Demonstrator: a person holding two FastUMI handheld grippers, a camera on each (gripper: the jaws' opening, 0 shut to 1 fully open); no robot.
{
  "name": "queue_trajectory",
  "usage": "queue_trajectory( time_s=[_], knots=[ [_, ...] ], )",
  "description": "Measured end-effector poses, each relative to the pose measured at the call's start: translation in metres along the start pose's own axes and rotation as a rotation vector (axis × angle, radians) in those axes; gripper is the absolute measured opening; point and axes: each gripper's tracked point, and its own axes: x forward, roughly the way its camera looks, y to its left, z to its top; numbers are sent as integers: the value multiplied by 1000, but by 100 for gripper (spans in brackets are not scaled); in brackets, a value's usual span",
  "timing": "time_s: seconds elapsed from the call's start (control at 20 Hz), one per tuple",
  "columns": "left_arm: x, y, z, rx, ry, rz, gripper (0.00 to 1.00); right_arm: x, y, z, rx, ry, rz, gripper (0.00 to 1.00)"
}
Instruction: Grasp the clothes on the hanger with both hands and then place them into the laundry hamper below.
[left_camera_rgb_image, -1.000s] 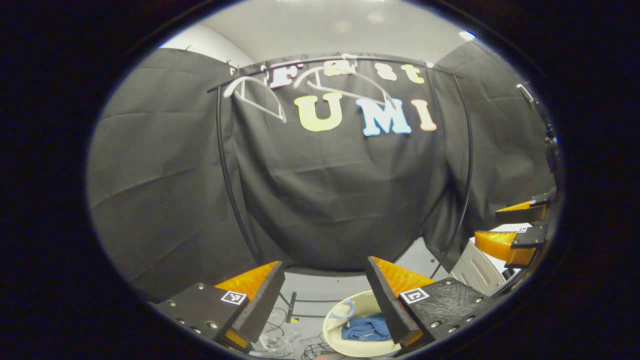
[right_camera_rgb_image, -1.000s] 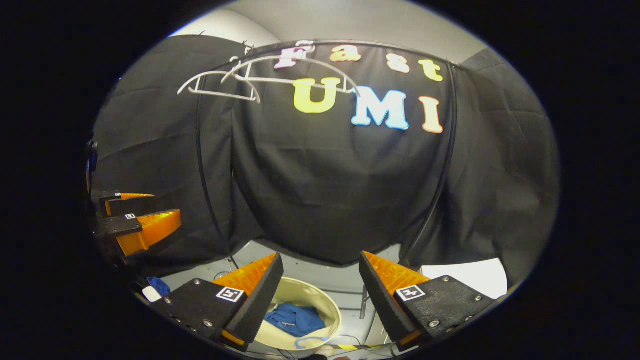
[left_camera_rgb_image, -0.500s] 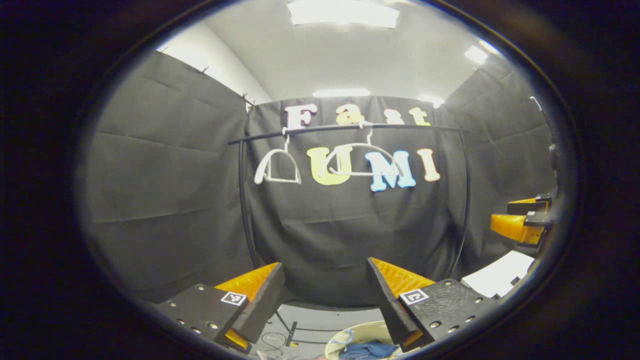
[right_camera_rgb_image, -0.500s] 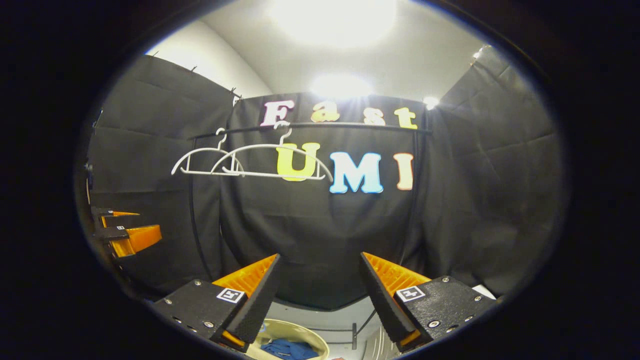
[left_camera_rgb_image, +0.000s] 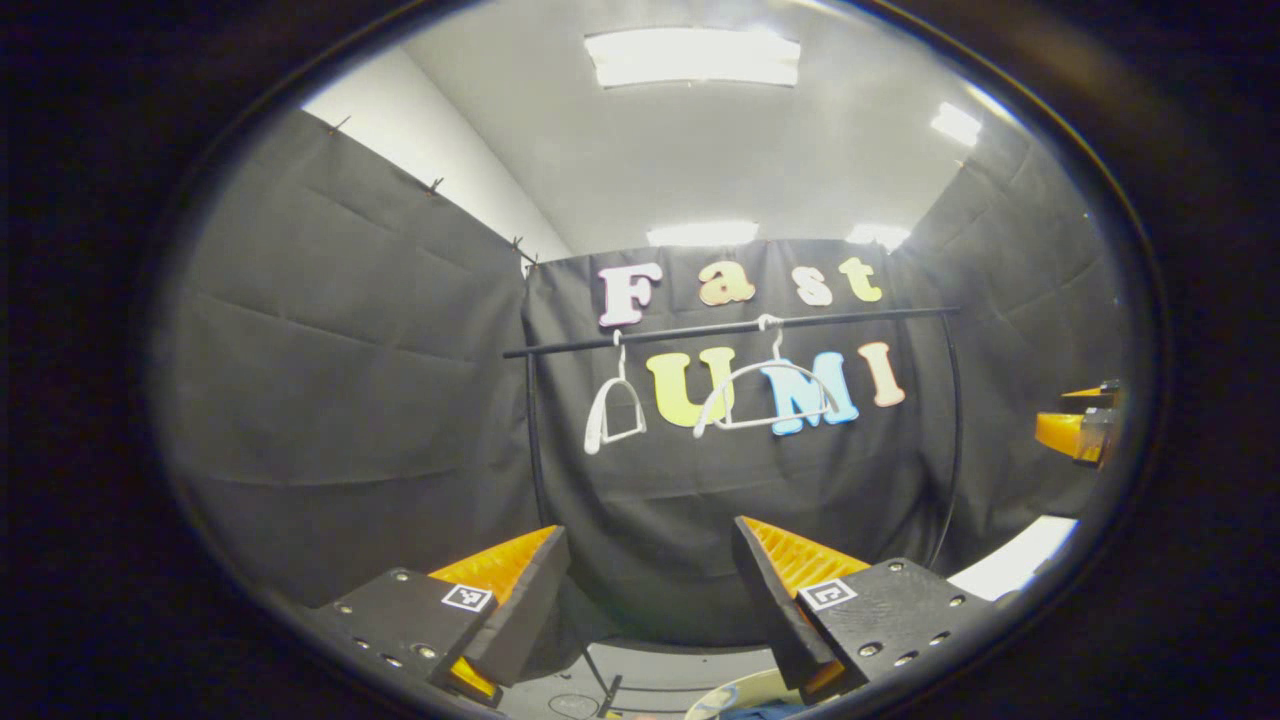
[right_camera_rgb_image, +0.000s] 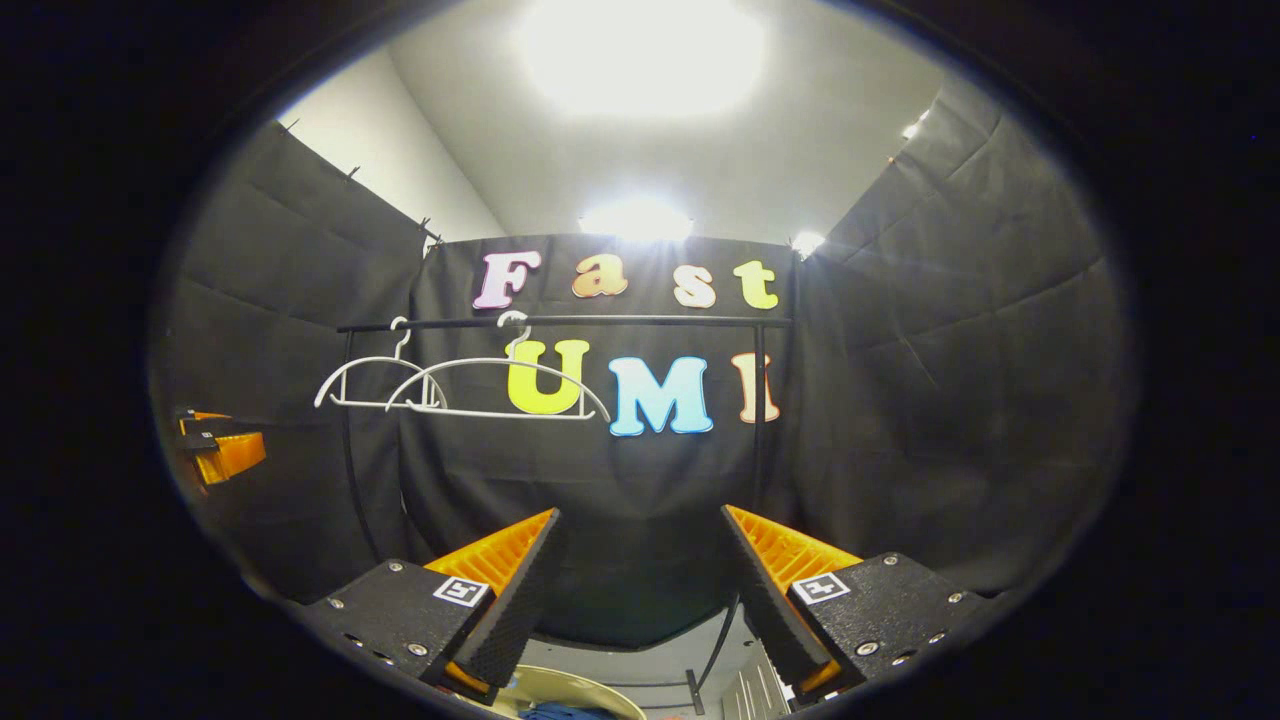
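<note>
Left gripper view: the left gripper (left_camera_rgb_image: 650, 590) is spread wide with nothing between its fingers, pointed at the far rail (left_camera_rgb_image: 730, 327). Two white hangers hang there, a narrow-looking one (left_camera_rgb_image: 613, 412) to the left and a broad one (left_camera_rgb_image: 765, 395) to its right, both bare. At the bottom edge, near and below, shows the pale rim of the laundry hamper (left_camera_rgb_image: 735, 692) with a sliver of blue clothes (left_camera_rgb_image: 752, 711) inside. The right gripper (left_camera_rgb_image: 1080, 430) sits at the far right; whether it is spread or closed cannot be told here.

Right gripper view: the right gripper (right_camera_rgb_image: 640, 585) is likewise spread and empty. The hamper rim (right_camera_rgb_image: 580, 688) curves below, blue cloth (right_camera_rgb_image: 552, 712) inside it. Judging by its crumpled lie, the garment is soft, light and limp; a pinch on a bunched fold would likely hold best, and it should drape rather than slip. The task looks done.
</note>
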Motion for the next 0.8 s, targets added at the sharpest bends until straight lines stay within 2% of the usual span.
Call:
queue_trajectory(
  time_s=[0.15,0.2,0.75,0.8],
  knots=[
    [-14,4,7,-2,-21,10,94,0,-7,-3,18,3,-22,94],
    [-17,4,9,-5,-28,10,99,1,-9,-3,25,5,-28,94],
    [-19,6,2,-35,-18,23,99,14,-18,3,19,2,-47,94],
    [-19,6,2,-36,-18,22,94,14,-20,4,18,0,-53,94]
  ],
)
